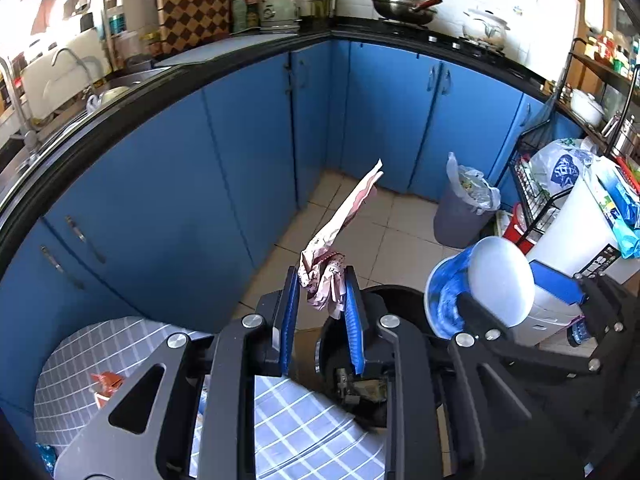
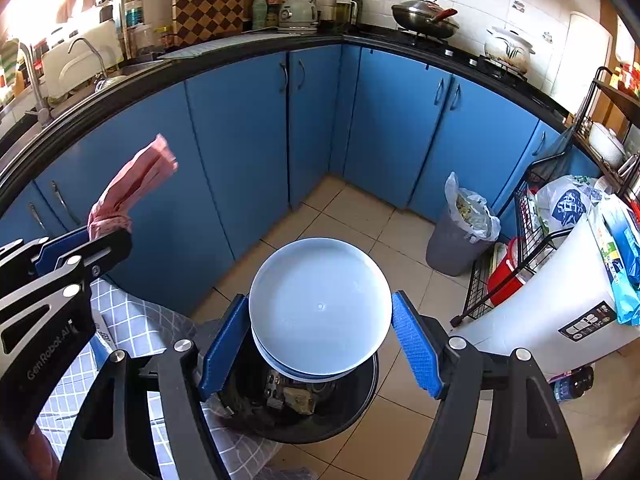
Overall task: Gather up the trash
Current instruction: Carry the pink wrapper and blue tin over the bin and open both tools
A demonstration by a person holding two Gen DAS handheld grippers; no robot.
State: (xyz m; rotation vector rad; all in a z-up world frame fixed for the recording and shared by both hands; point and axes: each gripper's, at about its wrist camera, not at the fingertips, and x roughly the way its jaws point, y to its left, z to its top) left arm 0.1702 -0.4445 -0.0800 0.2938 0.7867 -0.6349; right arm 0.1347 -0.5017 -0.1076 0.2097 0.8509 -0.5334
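A crumpled pink wrapper sticks up from between the blue pads of my left gripper, which is shut on its bunched lower end. In the right wrist view the same wrapper and left gripper show at the left edge. My right gripper is shut on a blue and white cup, whose white bottom faces the camera. The cup hangs just above a black bin with trash inside. The left gripper is over the bin's near left rim.
A grey bin lined with a plastic bag stands by the blue cabinets. A table with a checked cloth adjoins the black bin on the left. A white container and a wire rack crowd the right.
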